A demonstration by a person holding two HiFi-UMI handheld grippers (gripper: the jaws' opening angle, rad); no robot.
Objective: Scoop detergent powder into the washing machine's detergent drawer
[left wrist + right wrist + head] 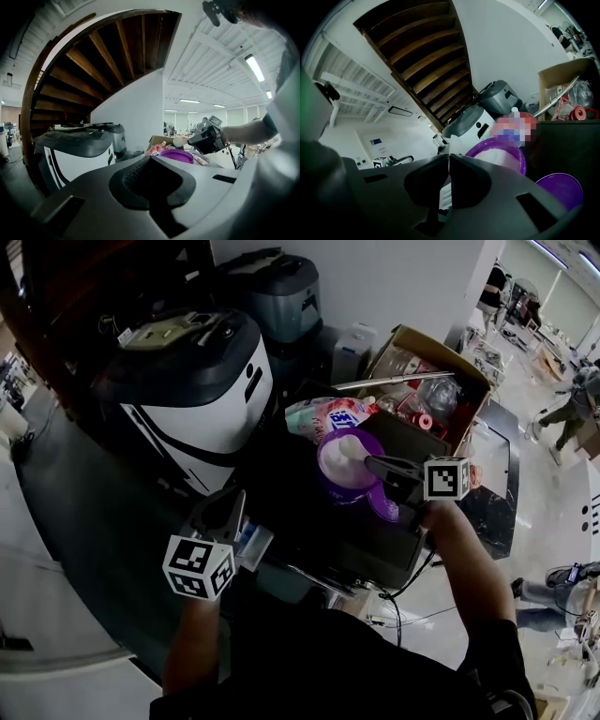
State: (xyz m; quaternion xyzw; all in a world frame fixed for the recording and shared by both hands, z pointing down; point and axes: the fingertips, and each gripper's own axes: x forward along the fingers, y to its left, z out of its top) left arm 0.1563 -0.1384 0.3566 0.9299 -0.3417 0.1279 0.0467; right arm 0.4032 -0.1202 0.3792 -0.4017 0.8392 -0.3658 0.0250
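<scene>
above purple tub point(326, 480), right gripper point(368, 462) nips scoop point(349, 448); own view shows handle point(444, 193).

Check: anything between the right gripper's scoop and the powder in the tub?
Nothing visible. The right gripper holds the scoop over the open purple tub; its lid lies off to the side, clear of the powder.

The head view is dim in its middle, and dark surfaces lose their detail there. The pale floor point(546, 517) at the right shines, and the white powder point(339, 452) is almost overexposed. In the left gripper view the ceiling lamps point(255, 68) glare. All views bend at the edges, with black corners.
</scene>
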